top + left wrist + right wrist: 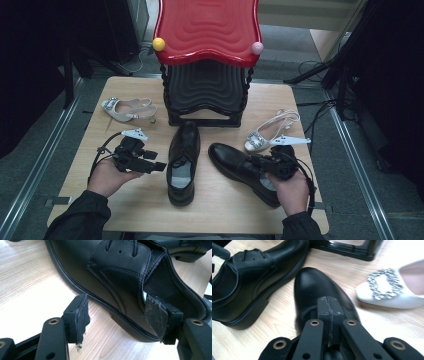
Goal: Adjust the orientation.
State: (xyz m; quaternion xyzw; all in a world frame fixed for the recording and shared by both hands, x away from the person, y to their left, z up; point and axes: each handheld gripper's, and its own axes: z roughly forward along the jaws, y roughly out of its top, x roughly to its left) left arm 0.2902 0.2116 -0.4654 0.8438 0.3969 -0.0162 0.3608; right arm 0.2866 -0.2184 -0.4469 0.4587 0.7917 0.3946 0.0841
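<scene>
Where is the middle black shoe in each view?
High view: the middle black shoe lies at the table's centre, toe pointing away from the person.
Left gripper view: the shoe is large, across the upper middle.
Right gripper view: the shoe is at the left.
Shared landmark: the pale wooden table.

I count 2 black leather lace-up shoes: one at frame centre point(183, 162), one lower right point(240, 170). 2 white slingback heels w/ silver buckles: one upper left point(128, 109), one right of centre point(270, 131). 1 stacked shelf unit, glossy red top over black tier point(206, 30), top centre, w/ 2 small balls on it: 1 yellow point(158, 44), 1 pink point(257, 48).
</scene>
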